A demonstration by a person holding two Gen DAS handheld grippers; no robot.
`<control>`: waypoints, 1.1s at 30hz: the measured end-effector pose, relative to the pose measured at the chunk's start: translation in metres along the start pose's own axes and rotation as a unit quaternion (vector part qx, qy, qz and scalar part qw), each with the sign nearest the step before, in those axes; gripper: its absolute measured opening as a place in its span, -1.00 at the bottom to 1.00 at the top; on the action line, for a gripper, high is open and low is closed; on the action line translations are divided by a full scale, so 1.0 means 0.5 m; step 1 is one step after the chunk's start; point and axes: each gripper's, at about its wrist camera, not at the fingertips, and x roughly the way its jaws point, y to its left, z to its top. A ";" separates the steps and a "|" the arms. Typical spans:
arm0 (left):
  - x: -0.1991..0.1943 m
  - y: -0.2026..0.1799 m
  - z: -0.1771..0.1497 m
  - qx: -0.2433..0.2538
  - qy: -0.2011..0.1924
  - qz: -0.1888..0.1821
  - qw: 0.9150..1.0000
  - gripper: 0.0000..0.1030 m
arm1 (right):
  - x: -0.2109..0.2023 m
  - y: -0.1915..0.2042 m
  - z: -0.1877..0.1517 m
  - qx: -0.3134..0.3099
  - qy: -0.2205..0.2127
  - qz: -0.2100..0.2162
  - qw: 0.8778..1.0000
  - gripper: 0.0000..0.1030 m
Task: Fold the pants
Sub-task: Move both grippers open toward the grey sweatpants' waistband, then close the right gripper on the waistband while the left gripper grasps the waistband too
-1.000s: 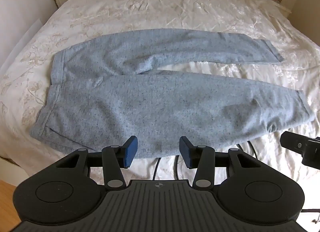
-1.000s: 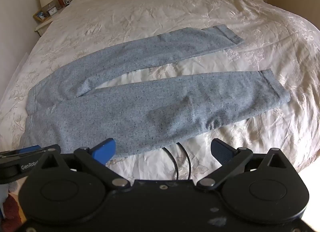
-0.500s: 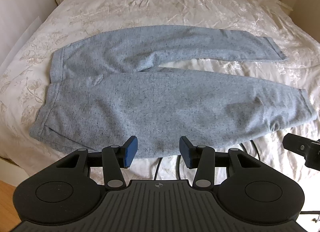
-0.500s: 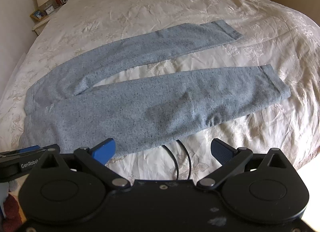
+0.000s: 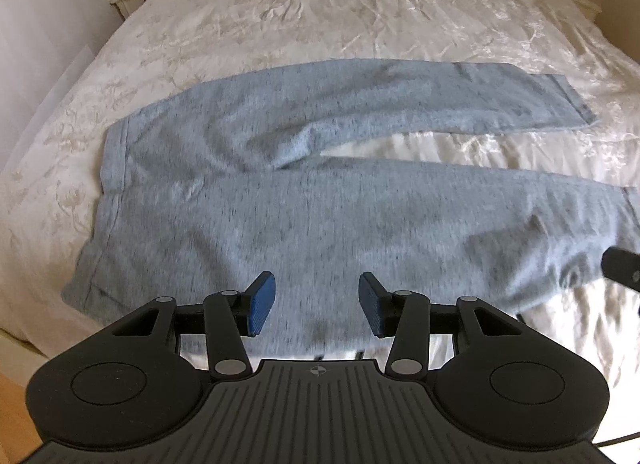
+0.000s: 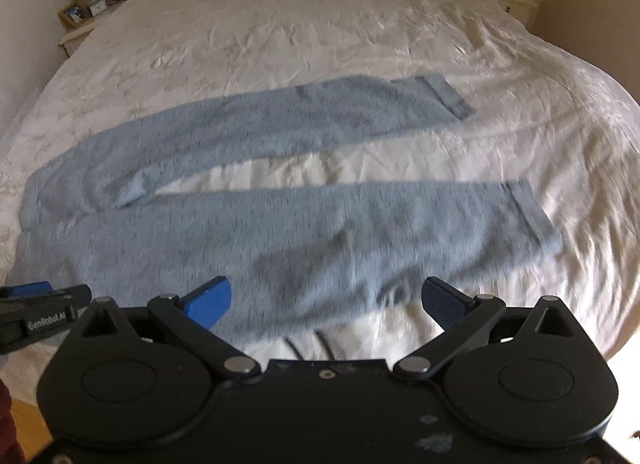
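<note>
Across the bed (image 5: 360, 16), pants (image 5: 320, 224) lengthwise left-right, cuffs rightward; both tongs released.

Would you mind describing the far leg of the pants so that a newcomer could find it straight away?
Start from the large bed with its cream embroidered cover. The light blue-grey pants lie flat across it, legs spread in a V. The far leg is the one nearer the headboard, ending in a cuff and angling away from the near leg, with bare cover showing between them.
</note>
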 end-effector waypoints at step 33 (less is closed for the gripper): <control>0.112 -0.049 0.275 -0.046 0.007 0.051 0.998 -0.13 | 0.302 -0.117 0.441 -0.101 -0.126 0.113 0.980 1.00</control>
